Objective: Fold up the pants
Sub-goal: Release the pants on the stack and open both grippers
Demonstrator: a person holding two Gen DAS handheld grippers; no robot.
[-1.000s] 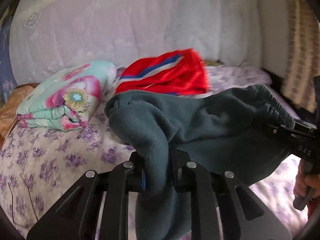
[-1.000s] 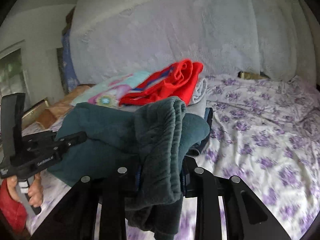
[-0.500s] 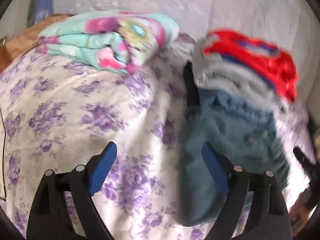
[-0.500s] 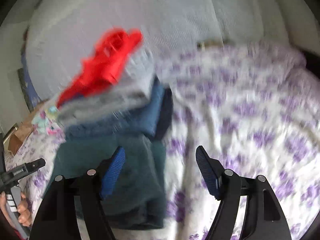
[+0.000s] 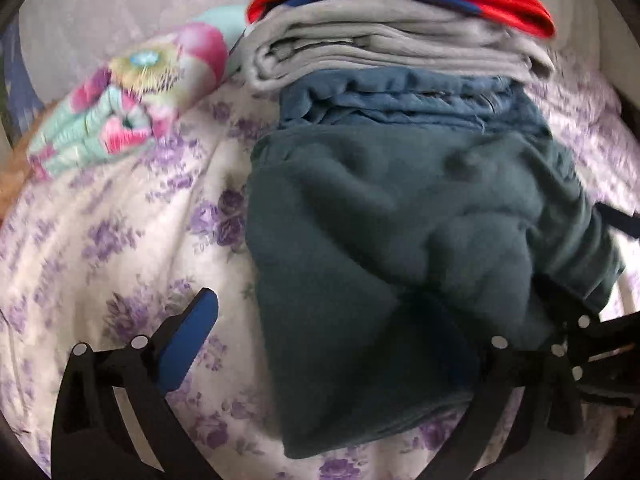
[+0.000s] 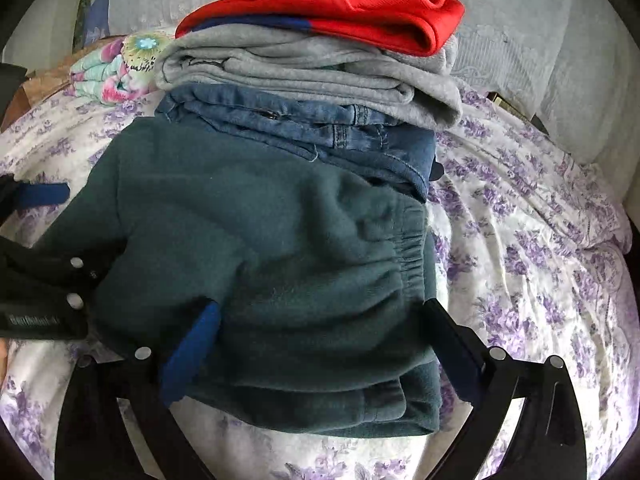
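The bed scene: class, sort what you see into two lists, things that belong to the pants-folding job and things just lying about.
Belong to the job:
green pants
left tool, open
right tool, open

Just lying about:
jeans
grey sweatpants
red garment
flowered blanket
bedsheet

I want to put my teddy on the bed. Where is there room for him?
The bare floral bedsheet right of the green fleece pants is roomy. Another free patch lies between those pants and the folded flowery blanket. The middle is crowded: the pants lie against a stack of jeans, grey sweatpants and a red garment.
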